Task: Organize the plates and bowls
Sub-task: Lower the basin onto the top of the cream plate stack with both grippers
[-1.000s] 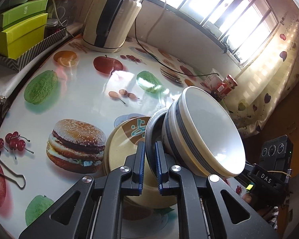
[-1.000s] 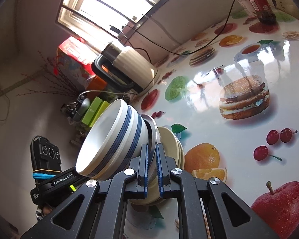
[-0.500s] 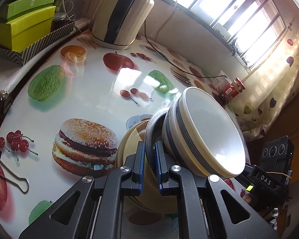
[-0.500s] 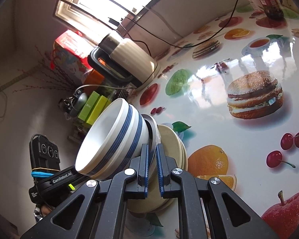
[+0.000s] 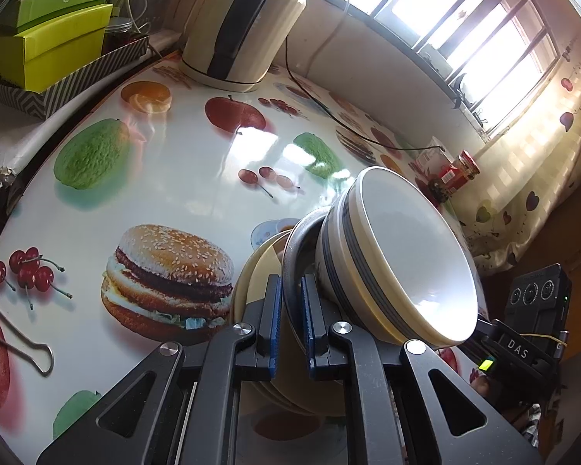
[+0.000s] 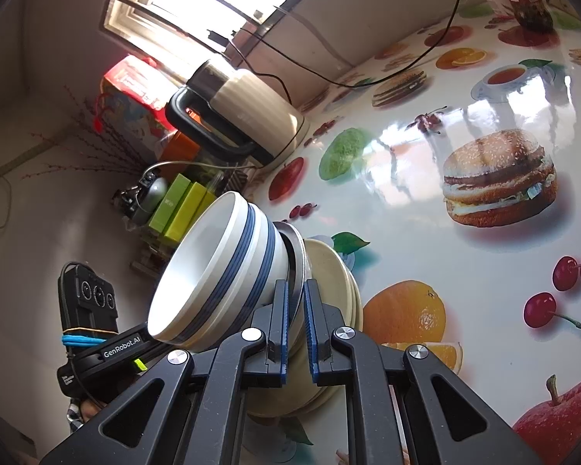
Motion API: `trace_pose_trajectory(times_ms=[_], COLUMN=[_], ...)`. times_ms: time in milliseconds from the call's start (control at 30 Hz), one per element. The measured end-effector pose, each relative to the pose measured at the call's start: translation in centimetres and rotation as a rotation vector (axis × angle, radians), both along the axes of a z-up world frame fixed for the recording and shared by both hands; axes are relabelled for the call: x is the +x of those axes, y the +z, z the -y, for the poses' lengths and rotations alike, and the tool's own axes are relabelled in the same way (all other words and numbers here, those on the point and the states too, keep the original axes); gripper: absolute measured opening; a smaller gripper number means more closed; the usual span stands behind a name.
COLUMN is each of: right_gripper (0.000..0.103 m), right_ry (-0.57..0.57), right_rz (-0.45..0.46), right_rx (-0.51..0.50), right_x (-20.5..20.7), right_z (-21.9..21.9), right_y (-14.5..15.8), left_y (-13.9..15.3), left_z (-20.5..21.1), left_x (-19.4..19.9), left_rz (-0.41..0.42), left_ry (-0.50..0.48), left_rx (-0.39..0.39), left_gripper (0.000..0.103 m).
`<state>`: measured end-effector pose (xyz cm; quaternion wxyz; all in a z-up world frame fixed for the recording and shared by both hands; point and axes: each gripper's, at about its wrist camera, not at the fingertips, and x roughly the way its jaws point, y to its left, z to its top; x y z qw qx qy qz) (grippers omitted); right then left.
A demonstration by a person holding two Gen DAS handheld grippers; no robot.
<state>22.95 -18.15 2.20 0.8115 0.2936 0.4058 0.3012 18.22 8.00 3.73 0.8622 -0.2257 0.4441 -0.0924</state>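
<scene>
A white bowl with blue bands (image 5: 399,267) sits on a metal plate (image 5: 295,248), and both rest on a stack of cream plates (image 5: 257,271) on the fruit-print table. My left gripper (image 5: 290,321) is shut on the metal plate's rim on one side. My right gripper (image 6: 296,325) is shut on the same metal plate's (image 6: 296,255) rim on the opposite side, with the banded bowl (image 6: 220,275) and the cream plates (image 6: 337,275) beside it. Each view tilts the stack, so I cannot tell whether it touches the table.
A cream kettle (image 5: 240,27) with a black cord stands at the table's back. Green boxes (image 5: 46,42) sit on a side shelf. A red-lidded jar (image 5: 455,176) stands near the window. A binder clip (image 5: 23,345) lies at the table's near left edge.
Both grippers, still shut on the metal plate, have moved with the bowl across the table toward the jar side; the burger print and kettle have shifted in both views.
</scene>
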Motion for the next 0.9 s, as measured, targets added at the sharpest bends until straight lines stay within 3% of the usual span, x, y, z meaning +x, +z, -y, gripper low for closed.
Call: trace_pose_trajectory(times_ms=[433, 667, 900], right_gripper=[0.011, 0.018, 0.025], right_ry=[-0.004, -0.021, -0.037], right_rz=[0.026, 0.029, 0.033], right_rx=[-0.039, -0.053, -0.071], right_x=[-0.23, -0.52, -0.82], right_z=[-0.09, 0.13, 0.33], right_y=[0.43, 0.63, 0.93], left_y=[-0.01, 0.08, 0.33], left_z=[-0.04, -0.04, -0.22], left_x=[-0.27, -0.51, -0.91], left_rz=[0.001, 0.007, 0.013], left_ry=[0.001, -0.002, 0.009], left_rx=[0.014, 0.031, 0.036], left_gripper=[0.011, 0.012, 0.020])
